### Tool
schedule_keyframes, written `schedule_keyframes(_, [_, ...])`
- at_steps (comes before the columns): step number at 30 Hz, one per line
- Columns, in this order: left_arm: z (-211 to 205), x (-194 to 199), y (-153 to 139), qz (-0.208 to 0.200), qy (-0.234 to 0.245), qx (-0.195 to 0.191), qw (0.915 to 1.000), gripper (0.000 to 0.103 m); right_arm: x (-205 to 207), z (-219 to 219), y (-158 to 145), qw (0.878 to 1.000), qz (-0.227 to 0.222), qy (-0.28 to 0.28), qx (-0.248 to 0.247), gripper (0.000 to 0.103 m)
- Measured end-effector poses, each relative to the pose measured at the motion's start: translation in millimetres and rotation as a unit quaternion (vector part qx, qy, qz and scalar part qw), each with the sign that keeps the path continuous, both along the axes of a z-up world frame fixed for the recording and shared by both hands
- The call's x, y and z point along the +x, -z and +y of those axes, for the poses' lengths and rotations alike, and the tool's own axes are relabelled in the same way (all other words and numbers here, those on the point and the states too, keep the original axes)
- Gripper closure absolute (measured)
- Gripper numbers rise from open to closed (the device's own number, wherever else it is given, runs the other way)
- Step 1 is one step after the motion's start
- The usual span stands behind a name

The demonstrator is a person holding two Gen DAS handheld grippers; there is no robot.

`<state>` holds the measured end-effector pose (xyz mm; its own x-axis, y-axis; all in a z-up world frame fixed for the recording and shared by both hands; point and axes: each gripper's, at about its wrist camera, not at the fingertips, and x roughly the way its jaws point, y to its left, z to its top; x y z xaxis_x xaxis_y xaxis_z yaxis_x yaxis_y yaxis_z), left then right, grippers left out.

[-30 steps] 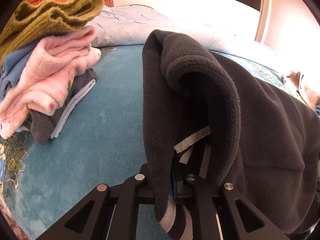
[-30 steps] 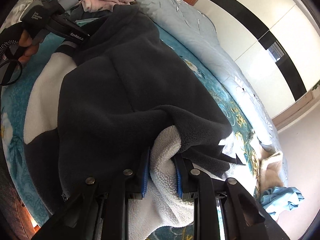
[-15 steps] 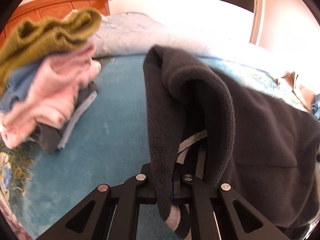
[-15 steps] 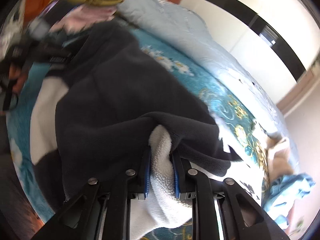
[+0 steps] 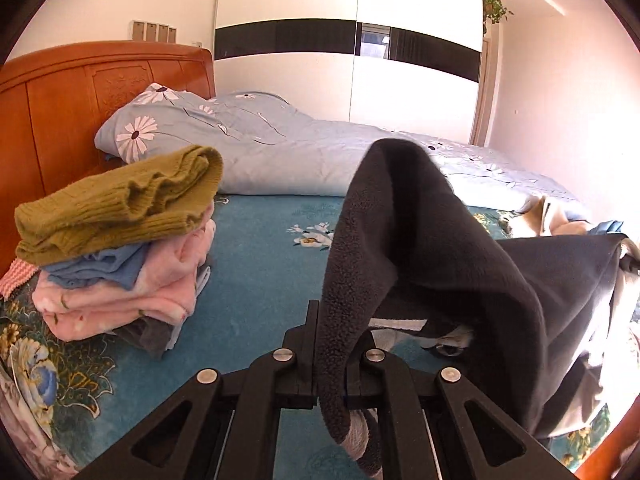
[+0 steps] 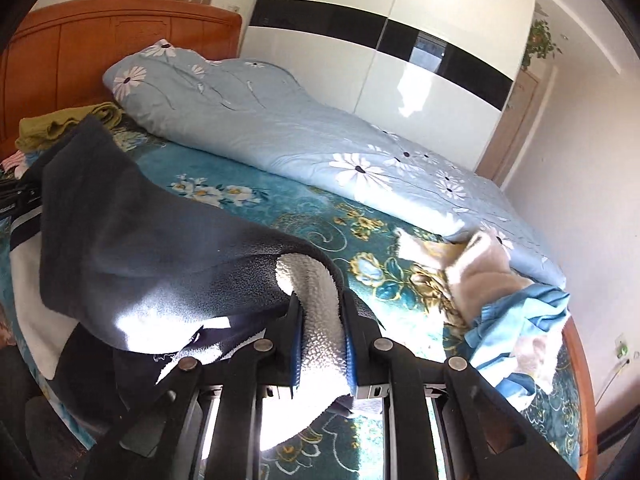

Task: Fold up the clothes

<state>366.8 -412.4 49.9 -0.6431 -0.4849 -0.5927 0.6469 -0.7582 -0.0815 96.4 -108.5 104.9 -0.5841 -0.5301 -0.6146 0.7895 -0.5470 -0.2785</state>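
Both wrist views close behind their jaws, angled down across the bed (image 5: pixel 256 264), facing headboard (image 5: pixel 80 92) and wardrobe (image 6: pixel 400 60), sharing quilt (image 6: pixel 280 120) and fleece (image 5: pixel 460 248).

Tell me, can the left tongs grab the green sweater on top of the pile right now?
Probably not yet. The left tongs are shut on the dark fleece, so they are full, though nothing blocks the green sweater.

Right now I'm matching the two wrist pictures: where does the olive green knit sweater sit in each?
Left wrist: olive green sweater at left of centre, topping the folded pile.
Right wrist: far left, upper part, small, partly behind the dark fleece.
Shared landmark: the wooden headboard behind it.
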Motion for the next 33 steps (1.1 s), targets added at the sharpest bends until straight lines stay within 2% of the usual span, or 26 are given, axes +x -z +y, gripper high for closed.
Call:
schedule_keyframes(4, [10.0, 10.9, -1.4, 0.01, 0.012, 0.027, 0.9995, 0.096, -18.7, -5.5, -4.7, 0.999, 0.002, 0.047, 0.005, 0.085])
schedule_keyframes(7, [5.0, -5.3, 15.4, -0.007, 0.025, 0.048, 0.9985, 0.096, -57.9, -27.3, 3.5, 0.996, -0.033, 0.077, 0.015, 0.085])
schedule_keyframes(11, [-0.5, -24.5, 34.2, -0.039, 0.031, 0.057, 0.9971, 0.096, -103.0, -69.7, 57.6, 0.988, -0.094, 0.091, 0.082, 0.084])
schedule_keyframes(13, [-5.8, -25.4, 37.0, -0.039, 0.028, 0.068, 0.9965, 0.096, -111.8, -76.5, 80.8, 0.983, -0.106, 0.1, 0.113, 0.083])
schedule_keyframes(14, [-6.7, -24.7, 36.6, -0.041, 0.026, 0.071, 0.9963, 0.096, -111.6, -74.7, 85.3, 0.983, -0.108, 0.098, 0.111, 0.083])
schedule_keyframes(15, [-5.5, -23.4, 37.1, -0.043, 0.024, 0.069, 0.9964, 0.096, -108.8, -68.8, 83.8, 0.985, -0.109, 0.089, 0.102, 0.082])
schedule_keyframes(19, [1.1, -18.9, 40.0, -0.052, 0.017, 0.058, 0.9968, 0.093, -91.1, -37.0, 68.0, 0.991, -0.09, 0.055, 0.087, 0.062])
schedule_keyframes(23, [7.5, -20.4, 39.4, -0.058, 0.002, 0.06, 0.9965, 0.093, -51.8, -3.0, 61.7, 0.993, -0.081, -0.022, 0.08, 0.058])
schedule_keyframes(25, [10.5, -22.9, 37.3, -0.06, -0.004, 0.059, 0.9964, 0.093, -29.4, 9.7, 70.3, 0.992, -0.066, -0.057, 0.092, 0.055])
schedule_keyframes(30, [15.5, -23.5, 35.4, -0.069, -0.015, 0.056, 0.9959, 0.093, 16.9, 18.6, 111.6, 0.974, -0.097, -0.165, 0.118, 0.053])
schedule_keyframes(33, [14.5, -21.3, 38.3, -0.073, -0.02, 0.061, 0.9953, 0.093, 33.7, 18.2, 122.4, 0.971, -0.06, -0.194, 0.126, 0.053])
